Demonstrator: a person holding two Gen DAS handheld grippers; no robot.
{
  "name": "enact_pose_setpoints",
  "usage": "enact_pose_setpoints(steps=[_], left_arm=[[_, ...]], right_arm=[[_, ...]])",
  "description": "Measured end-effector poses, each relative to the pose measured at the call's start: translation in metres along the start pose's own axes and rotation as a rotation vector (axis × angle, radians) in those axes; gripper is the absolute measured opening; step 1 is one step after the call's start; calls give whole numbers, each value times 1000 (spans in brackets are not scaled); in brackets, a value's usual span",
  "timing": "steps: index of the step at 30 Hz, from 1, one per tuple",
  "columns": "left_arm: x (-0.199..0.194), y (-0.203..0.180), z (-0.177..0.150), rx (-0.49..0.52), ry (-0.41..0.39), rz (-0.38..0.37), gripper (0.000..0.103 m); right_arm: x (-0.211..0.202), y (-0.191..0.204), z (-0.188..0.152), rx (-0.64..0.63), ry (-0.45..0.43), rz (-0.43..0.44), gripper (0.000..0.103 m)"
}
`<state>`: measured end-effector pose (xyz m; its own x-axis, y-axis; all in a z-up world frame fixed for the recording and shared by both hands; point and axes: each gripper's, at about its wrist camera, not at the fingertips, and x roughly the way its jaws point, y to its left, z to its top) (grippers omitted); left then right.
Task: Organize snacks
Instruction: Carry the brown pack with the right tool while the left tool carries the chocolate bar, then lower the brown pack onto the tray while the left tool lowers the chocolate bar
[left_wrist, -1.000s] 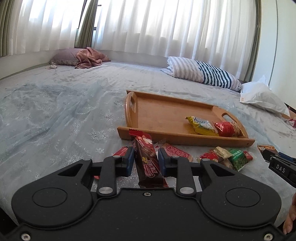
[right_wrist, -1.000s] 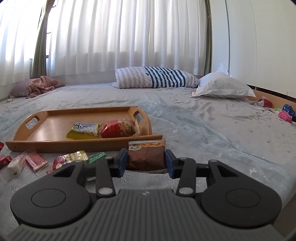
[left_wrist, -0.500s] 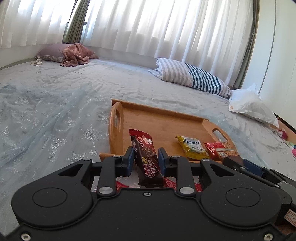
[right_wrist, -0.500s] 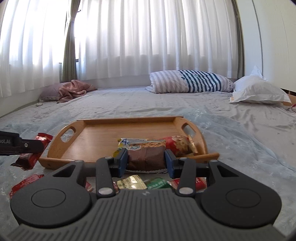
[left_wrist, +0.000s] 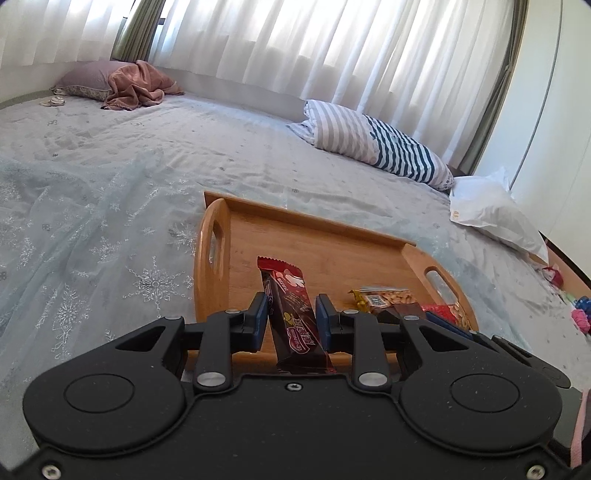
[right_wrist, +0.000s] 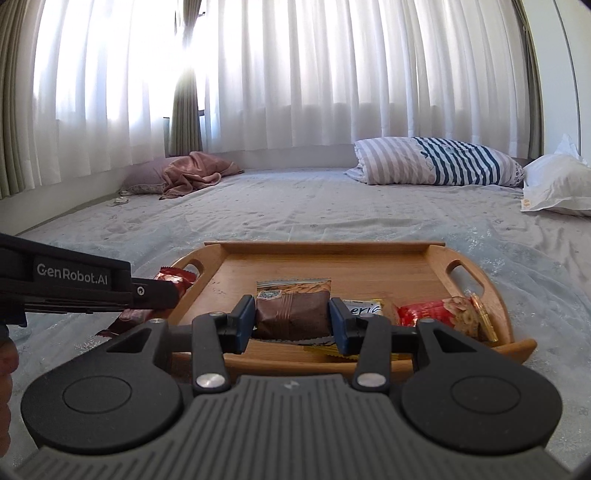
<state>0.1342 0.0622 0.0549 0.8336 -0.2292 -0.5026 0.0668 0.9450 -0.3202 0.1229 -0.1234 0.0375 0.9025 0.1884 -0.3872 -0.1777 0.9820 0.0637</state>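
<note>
A wooden tray (left_wrist: 317, 240) (right_wrist: 332, 258) with cut-out handles lies on the bed. My left gripper (left_wrist: 291, 321) is shut on a long dark-red chocolate bar (left_wrist: 291, 314), held over the tray's near left part. My right gripper (right_wrist: 291, 321) is shut on a brown snack packet (right_wrist: 291, 314) above the tray's near edge; from the left wrist view that packet (left_wrist: 402, 308) shows at the right. In the tray lie a yellow packet (right_wrist: 364, 306) and a red peanut bag (right_wrist: 439, 314). The left gripper (right_wrist: 147, 291) with its bar (right_wrist: 173, 278) reaches in from the left in the right wrist view.
The bed is covered by a pale sheet with snowflake prints (left_wrist: 110, 240). A striped pillow (right_wrist: 436, 160), a white pillow (right_wrist: 557, 184) and a pink blanket on a pillow (right_wrist: 192, 175) lie at the far side before white curtains. Small colourful things (left_wrist: 580, 314) sit at the right edge.
Both grippers have moved forward over the tray with their snacks still held. The loose snacks on the sheet in front of the tray have dropped out of sight.
</note>
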Motion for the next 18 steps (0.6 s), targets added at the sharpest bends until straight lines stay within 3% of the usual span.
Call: enact_pose_setpoints(steps=[15, 18], left_arm=[[49, 7, 0, 22, 46, 36, 26], [56, 9, -1, 25, 56, 41, 26]], right_arm=[[45, -2, -1, 38, 79, 28, 47], [49, -2, -2, 37, 95, 41, 41]])
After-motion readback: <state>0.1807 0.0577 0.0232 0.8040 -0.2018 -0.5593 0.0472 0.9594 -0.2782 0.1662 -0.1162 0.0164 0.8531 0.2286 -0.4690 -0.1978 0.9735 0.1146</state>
